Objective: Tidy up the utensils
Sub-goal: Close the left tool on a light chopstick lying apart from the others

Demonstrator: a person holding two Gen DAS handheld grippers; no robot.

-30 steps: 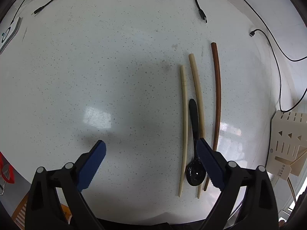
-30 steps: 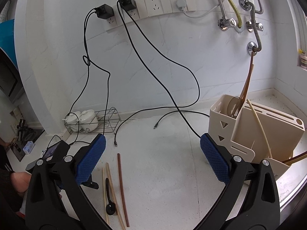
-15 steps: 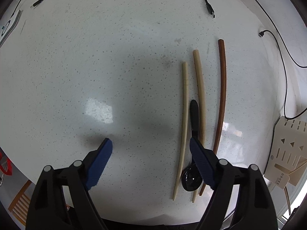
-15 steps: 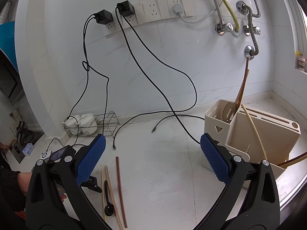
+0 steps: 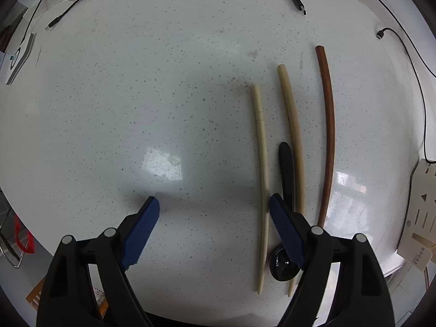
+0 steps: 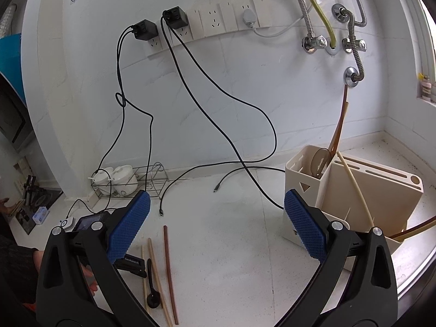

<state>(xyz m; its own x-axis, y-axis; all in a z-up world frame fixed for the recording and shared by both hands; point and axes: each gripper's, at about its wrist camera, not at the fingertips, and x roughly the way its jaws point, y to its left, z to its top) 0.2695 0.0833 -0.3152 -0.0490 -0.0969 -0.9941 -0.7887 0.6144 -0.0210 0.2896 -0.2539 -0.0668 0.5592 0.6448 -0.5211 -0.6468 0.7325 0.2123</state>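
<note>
Nearest in my left view, the left tool [image 5: 214, 212] hangs low over the bench [image 5: 109, 109] with its jaws spread and nothing between them. Its right pad sits just over the lower part of the palest chopstick [image 5: 262, 179], which I judge puts it on line for a pick there. Beside that stick, in the lower right of the frame, lie the black spoon [image 5: 285, 174], a tan chopstick [image 5: 293, 125] and a brown chopstick [image 5: 329, 136], all roughly parallel, probably laid out for one-at-a-time pickup. The tool's arm covers part of the spoon bowl and the brown stick's near end, so I cannot tell whether spoon and tan stick touch.

My right tool [image 6: 216, 212] is also released and empty, held high. Farther right stands the cream holder [image 6: 354, 190], already carrying several utensils; its lower compartments are cut off behind the tool.
</note>
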